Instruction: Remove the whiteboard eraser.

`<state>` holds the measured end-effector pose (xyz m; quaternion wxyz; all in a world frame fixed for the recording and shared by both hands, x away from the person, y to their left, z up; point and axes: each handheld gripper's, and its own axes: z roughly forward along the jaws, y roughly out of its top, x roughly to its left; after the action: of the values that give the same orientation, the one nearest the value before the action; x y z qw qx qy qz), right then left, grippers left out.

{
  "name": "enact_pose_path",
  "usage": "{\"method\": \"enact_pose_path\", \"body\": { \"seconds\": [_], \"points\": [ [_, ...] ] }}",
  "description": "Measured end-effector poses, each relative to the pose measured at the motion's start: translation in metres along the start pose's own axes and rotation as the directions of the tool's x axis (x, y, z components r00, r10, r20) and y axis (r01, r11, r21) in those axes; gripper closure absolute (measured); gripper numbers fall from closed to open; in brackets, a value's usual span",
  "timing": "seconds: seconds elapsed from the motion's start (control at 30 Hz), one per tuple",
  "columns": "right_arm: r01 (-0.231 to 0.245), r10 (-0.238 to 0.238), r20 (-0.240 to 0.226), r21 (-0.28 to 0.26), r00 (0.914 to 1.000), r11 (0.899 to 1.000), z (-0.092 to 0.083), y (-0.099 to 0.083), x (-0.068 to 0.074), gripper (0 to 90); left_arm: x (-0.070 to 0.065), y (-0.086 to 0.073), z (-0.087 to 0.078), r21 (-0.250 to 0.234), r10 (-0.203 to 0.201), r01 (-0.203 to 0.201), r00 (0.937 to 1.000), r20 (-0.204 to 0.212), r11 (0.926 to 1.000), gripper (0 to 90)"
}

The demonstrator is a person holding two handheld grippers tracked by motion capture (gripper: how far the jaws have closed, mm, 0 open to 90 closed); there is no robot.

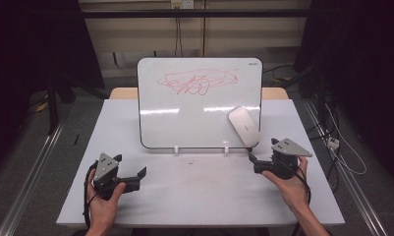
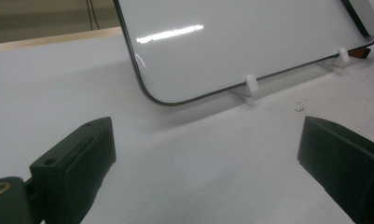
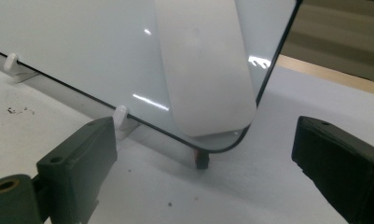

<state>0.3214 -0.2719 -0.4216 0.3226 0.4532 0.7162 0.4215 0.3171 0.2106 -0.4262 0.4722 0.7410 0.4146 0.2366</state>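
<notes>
Your whiteboard (image 1: pixel 184 118) leans on white pegs mid-table, red scribble up top, a white eraser (image 1: pixel 244 126) stuck at its lower right corner. Your right gripper (image 3: pixel 203 154), jaws wide and empty, catches a small dark stub under that corner; the scribble's cut off there. Left gripper (image 2: pixel 205 154) wide too, empty.

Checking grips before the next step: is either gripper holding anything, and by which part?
Nothing is held: the left gripper and right gripper are both open and empty.
</notes>
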Motion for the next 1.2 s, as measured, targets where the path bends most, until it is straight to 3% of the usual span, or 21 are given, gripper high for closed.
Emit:
{"method": "enact_pose_path", "body": {
  "seconds": [0.33,0.63,0.8,1.2],
  "points": [
    [0.052,-0.053,0.011,0.024,0.9985,0.998,0.017,0.024,0.000,6.1,0.000,0.000,0.001,0.004,-0.001,0.001,1.0000,0.006,1.0000,4.3],
    [0.086,-0.088,0.060,0.039,0.9943,0.996,0.037,0.044,-0.004,8.7,0.002,-0.001,-0.002,0.000,0.011,-0.011,0.9999,0.013,0.9999,4.1],
    [0.114,-0.120,0.065,0.082,0.9907,0.990,0.047,0.049,-0.001,10.4,0.004,-0.003,-0.004,-0.001,0.005,-0.005,1.0000,0.008,1.0000,4.1],
    [0.185,-0.197,0.085,0.127,0.9767,0.974,0.064,0.056,0.009,17.5,0.003,-0.002,-0.004,0.004,0.021,-0.021,0.9997,0.009,0.9998,4.1]
  ]
}}
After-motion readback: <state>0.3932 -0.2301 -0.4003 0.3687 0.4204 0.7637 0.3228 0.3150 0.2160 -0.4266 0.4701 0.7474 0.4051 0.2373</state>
